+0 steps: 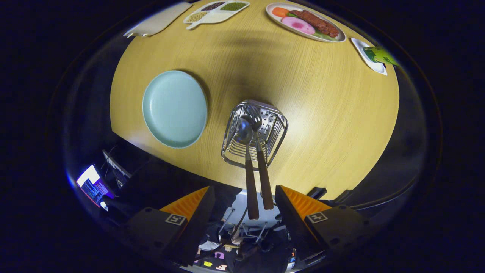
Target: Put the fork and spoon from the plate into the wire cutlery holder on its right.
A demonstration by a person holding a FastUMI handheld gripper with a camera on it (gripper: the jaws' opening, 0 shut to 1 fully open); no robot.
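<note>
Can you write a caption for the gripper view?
Fork and spoon stand in the wire holder; open gripper above.

Shiny wire cutlery holder [254,134], matt wood-grain table [333,125], smooth pale plate [175,109], ribbed orange fingers [303,203].

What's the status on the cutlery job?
Gripper open, holding nothing. Fork and spoon both in wire cutlery holder, handles up between the fingers. Plate bare. Nothing in the way.

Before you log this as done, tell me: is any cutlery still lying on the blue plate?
No. The blue plate is bare, and the fork and spoon stand in the wire holder, between the open gripper's fingers.
</note>
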